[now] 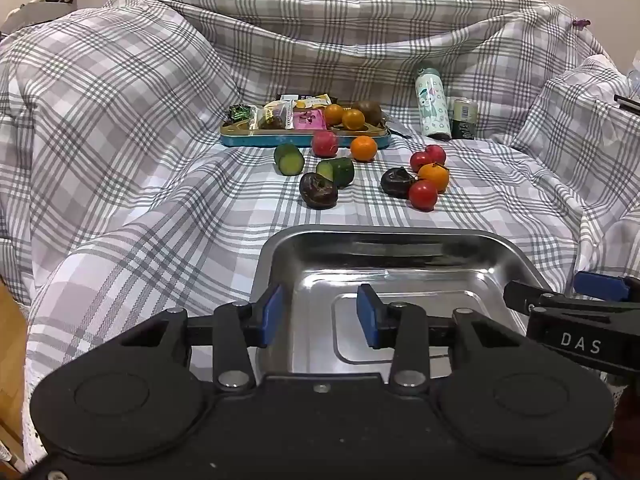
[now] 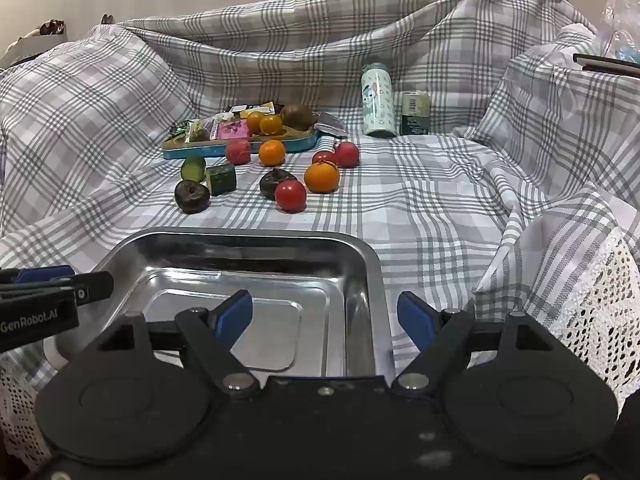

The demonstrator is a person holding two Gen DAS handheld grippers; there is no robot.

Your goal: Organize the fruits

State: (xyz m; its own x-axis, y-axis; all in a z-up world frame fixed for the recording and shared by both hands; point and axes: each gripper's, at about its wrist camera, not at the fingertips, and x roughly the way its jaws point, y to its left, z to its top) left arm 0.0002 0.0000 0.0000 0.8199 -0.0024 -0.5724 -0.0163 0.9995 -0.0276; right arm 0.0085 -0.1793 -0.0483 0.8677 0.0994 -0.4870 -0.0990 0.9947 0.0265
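Nothing has been collected yet, by the look of it: the steel tray [image 1: 400, 264] is bare, so the job seems to be at its very start, with the first pick still to be chosen. The left gripper [image 1: 320, 316] hovers over the tray's near left part, its jaws parted to a middling gap and holding nothing; the right gripper [image 2: 325, 316] hangs over the tray's right rim with its jaws spread wider, also empty. All the fruit lies ahead of both sets of jaws, beyond the tray's far edge, on the checked cloth [image 1: 120, 160]. Nearest ahead of the left jaws is a dark wrinkled fruit [image 1: 318, 191], with two cucumber pieces [image 1: 289, 159] just behind it. Ahead of the right jaws a red tomato [image 2: 291, 196] sits touching another dark fruit [image 2: 276, 182] and close beside an orange [image 2: 321, 177]. Further off, more oranges and a brown fruit rest in a blue tin [image 1: 248, 140] among snack packets, with a bottle [image 1: 432, 104] and a can [image 1: 464, 118] off to the right. The next move probably calls for reaching forward over the tray and closing on one loose fruit; the clustered ones would need a careful approach so neighbours are not nudged away.
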